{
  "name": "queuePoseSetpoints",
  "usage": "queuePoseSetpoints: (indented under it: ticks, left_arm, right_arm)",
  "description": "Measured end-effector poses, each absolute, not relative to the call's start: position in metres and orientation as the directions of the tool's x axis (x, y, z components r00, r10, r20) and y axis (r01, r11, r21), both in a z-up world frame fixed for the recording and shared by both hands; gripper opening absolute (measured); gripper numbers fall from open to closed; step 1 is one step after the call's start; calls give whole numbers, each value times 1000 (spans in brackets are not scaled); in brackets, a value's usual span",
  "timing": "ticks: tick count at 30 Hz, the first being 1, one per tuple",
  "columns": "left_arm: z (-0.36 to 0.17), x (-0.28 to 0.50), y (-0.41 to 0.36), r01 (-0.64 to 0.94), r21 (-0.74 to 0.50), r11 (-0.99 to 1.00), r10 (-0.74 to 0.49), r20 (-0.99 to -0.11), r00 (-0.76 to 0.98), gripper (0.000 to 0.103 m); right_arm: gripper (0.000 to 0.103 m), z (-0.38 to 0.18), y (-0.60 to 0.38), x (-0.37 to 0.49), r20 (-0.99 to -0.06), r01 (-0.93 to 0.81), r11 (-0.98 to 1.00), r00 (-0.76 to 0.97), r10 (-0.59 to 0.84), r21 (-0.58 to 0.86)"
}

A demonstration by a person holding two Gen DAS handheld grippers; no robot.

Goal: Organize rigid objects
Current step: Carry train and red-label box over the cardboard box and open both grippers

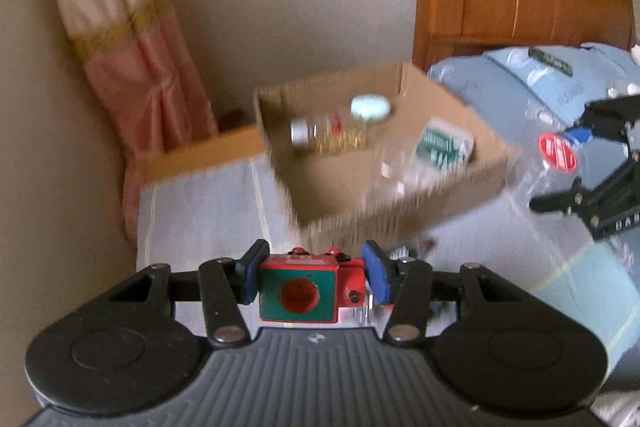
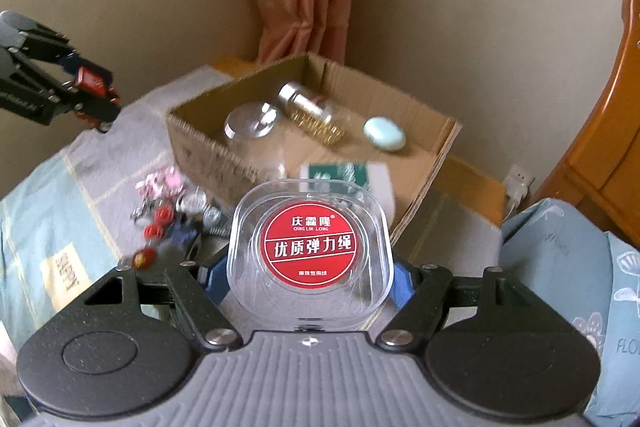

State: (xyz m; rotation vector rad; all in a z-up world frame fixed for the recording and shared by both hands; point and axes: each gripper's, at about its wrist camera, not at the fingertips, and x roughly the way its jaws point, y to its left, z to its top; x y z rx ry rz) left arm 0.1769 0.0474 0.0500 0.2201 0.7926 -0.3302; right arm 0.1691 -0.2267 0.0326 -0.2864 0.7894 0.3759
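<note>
Left claw [image 1: 308, 277] pinches a red-green toy block [image 1: 298, 293]; right claw [image 2: 310, 277] pinches a clear elastic-cord case [image 2: 310, 251], both near the cardboard box [image 2: 208, 155] on the bed. Carry each fully over the box rim before releasing.

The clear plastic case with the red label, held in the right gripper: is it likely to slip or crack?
The clear case looks like smooth, glossy plastic, so it may slip between the blue fingers. It seems thin-walled and mostly empty, probably light, and it might crack if squeezed harder. Its flat, rounded-square shape should not roll.
</note>
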Motion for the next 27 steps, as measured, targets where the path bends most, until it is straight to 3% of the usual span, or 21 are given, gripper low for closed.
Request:
queuePoseSetpoints:
  ticks: [20,21,22,24,27]
  left_arm:
    - [47,280,1,396,29,918,-256,-719,646,50]
    - [46,282,0,396,27,918,-259,-715,649,58]
    - [46,284,1,392,21,920,-262,-713,651,78]
    - [48,284,3,364,22,931,-248,-694,676,95]
    - [53,281,9,365,25,931,-254,-675,692,95]
  right_arm:
    - [79,47,-239,209,-707,-391,913,679,200,-117]
    - [79,47,-240,210,-707,-388,914,679,198,-117]
    - [79,47,-240,211,-708,-387,915,678,198,-116]
    - [79,48,-241,214,-708,-385,915,679,193,-120]
    - [79,49,-242,219,-709,-383,916,679,191,-120]
